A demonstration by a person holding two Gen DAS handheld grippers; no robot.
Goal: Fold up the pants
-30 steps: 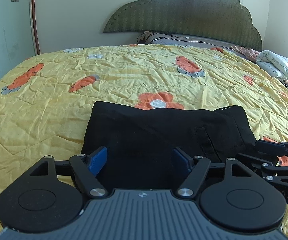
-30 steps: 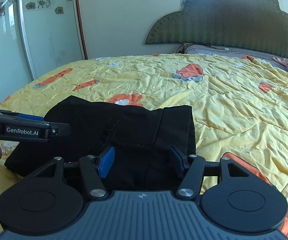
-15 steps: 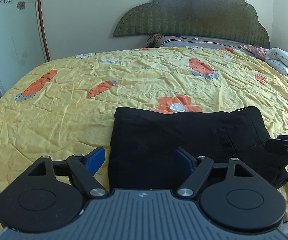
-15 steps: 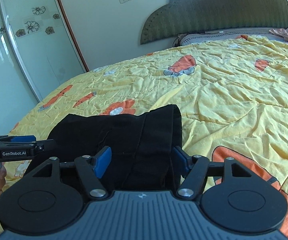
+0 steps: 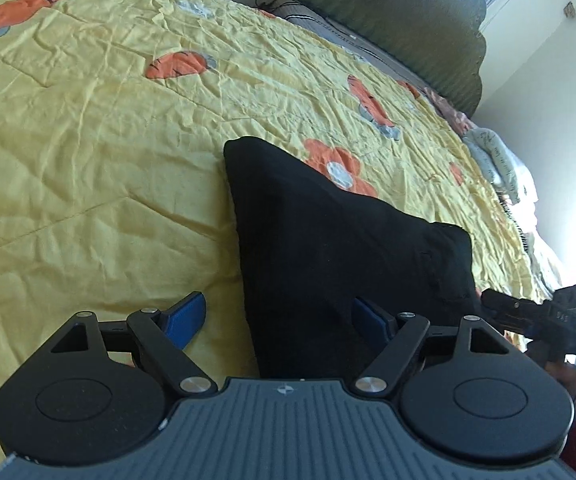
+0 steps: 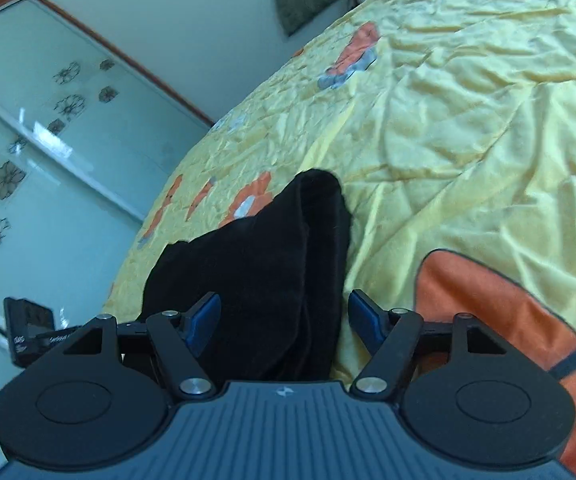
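Note:
The black pants [image 5: 328, 240] lie folded into a flat bundle on the yellow bedspread [image 5: 87, 140]. My left gripper [image 5: 277, 314] is open and tilted down over the bundle's left end, whose edge runs between the blue pads [image 5: 185, 316] untouched. My right gripper [image 6: 283, 316] is open at the other end of the pants [image 6: 271, 248], the thick folded edge lying between its pads [image 6: 364, 320] without contact. Each gripper shows in the other's view: the right gripper [image 5: 544, 312] at the far right, the left gripper [image 6: 31, 328] at the far left.
A green padded headboard [image 5: 388, 12] and a striped pillow [image 5: 328, 28] are at the far end of the bed. A folded light blanket [image 5: 496, 156] lies by the right edge. A glass wardrobe door with flower stickers [image 6: 47, 140] stands beyond the bed's left side.
Both grippers have swung apart to the two ends of the pants and rolled, so both views are tilted. The right jaws stand a little wider. The pants have not moved.

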